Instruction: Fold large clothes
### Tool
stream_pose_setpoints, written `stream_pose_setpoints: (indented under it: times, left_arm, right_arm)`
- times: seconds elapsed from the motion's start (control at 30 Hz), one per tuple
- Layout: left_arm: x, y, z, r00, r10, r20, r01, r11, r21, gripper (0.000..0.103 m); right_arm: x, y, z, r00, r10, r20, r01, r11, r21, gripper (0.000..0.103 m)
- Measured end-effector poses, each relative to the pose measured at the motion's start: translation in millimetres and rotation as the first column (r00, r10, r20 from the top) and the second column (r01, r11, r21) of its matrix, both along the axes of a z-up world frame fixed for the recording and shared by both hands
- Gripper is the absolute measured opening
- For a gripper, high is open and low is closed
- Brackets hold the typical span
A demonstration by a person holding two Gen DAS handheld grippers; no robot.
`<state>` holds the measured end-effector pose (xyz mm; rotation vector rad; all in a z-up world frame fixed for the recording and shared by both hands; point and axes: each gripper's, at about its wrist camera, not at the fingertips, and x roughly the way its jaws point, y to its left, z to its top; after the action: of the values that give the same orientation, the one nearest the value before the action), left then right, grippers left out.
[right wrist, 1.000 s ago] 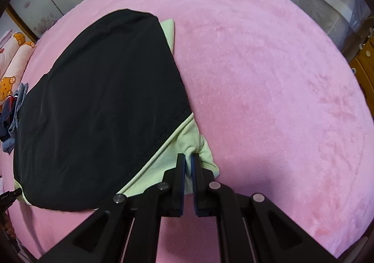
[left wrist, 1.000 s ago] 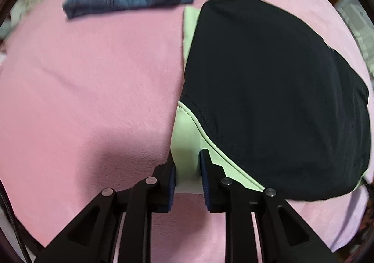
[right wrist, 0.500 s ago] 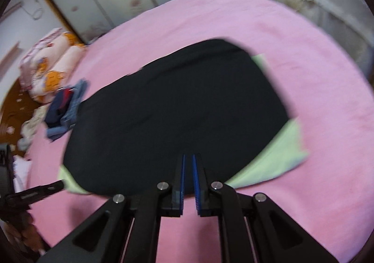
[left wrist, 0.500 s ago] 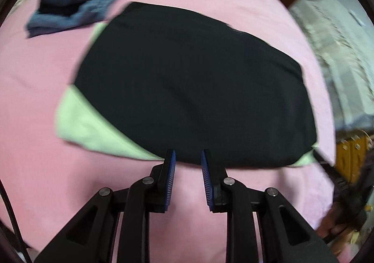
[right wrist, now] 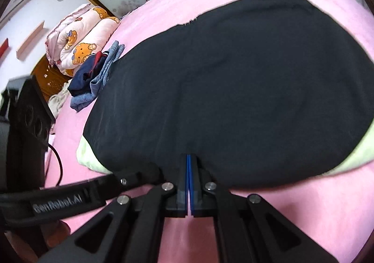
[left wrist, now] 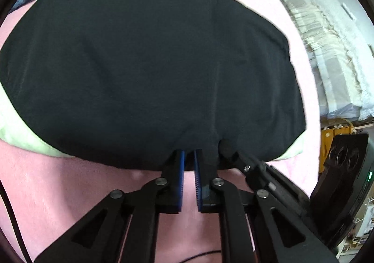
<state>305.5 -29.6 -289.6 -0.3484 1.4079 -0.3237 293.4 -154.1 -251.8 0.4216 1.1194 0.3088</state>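
Observation:
A large black garment (left wrist: 149,71) with pale green parts (left wrist: 21,129) at its left and right corners lies flat on the pink bed; it also shows in the right wrist view (right wrist: 245,80). My left gripper (left wrist: 189,154) is slightly open at the middle of the garment's near edge, fingertips touching the fabric. My right gripper (right wrist: 188,157) is shut at the same near edge, close beside the left one; whether fabric sits between its jaws is unclear. The right gripper's finger (left wrist: 233,155) shows in the left wrist view.
A pile of blue and navy clothes (right wrist: 95,80) lies at the bed's far left by a rolled bear-print quilt (right wrist: 79,38). The pink bedspread (right wrist: 292,207) surrounds the garment. White curtains (left wrist: 327,52) and a cabinet stand off the bed's right side.
Both grippers let go of the green corners and moved in to the middle of the near edge, side by side. The garment now lies flat.

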Motion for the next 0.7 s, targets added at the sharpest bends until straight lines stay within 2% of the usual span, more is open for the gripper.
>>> stream_pose_setpoints:
  times: [0.07, 0.13, 0.23, 0.33, 0.4, 0.47, 0.6, 0.67, 0.7]
  left_arm:
    - [5, 1, -11, 1.000, 0.020, -0.012, -0.020, 1.000, 0.007, 0.004]
    - [9, 6, -15, 0.999, 0.046, -0.007, -0.045, 0.998, 0.052, 0.004]
    - [17, 27, -15, 0.996, 0.094, -0.004, -0.094, 0.993, 0.077, 0.004]
    - [21, 56, -14, 0.991, 0.133, 0.018, -0.134, 0.981, 0.141, 0.004]
    - [21, 81, -10, 0.981, 0.188, 0.053, -0.194, 0.970, 0.148, 0.004]
    - [19, 103, -8, 0.968, 0.239, 0.071, -0.246, 0.962, 0.117, 0.004]
    - [11, 147, -16, 0.940, 0.332, 0.077, -0.339, 0.935, 0.106, 0.004]
    - [9, 160, -21, 0.929, 0.360, 0.081, -0.368, 0.918, 0.144, 0.004]
    - [7, 166, -23, 0.923, 0.375, 0.079, -0.383, 0.911, 0.154, 0.004]
  right_arm:
    - [7, -3, -12, 0.999, -0.010, -0.035, 0.011, 1.000, 0.023, 0.000]
    - [10, -7, -19, 0.998, -0.009, -0.055, 0.010, 1.000, 0.020, 0.000]
    - [9, -20, -16, 0.999, -0.008, -0.046, 0.004, 0.997, -0.073, 0.000]
    - [8, -58, -15, 0.996, -0.078, -0.052, 0.071, 0.991, -0.114, 0.000]
    - [7, -84, -11, 0.989, -0.137, -0.052, 0.129, 0.982, -0.141, 0.000]
    - [5, -106, -4, 0.985, -0.169, -0.044, 0.155, 0.963, -0.219, 0.000]
    - [-1, -145, -2, 0.970, -0.241, -0.043, 0.219, 0.933, -0.286, 0.000]
    - [-7, -168, -2, 0.952, -0.302, -0.044, 0.277, 0.917, -0.286, 0.000]
    - [-8, -173, -2, 0.941, -0.334, -0.050, 0.301, 0.898, -0.322, 0.000]
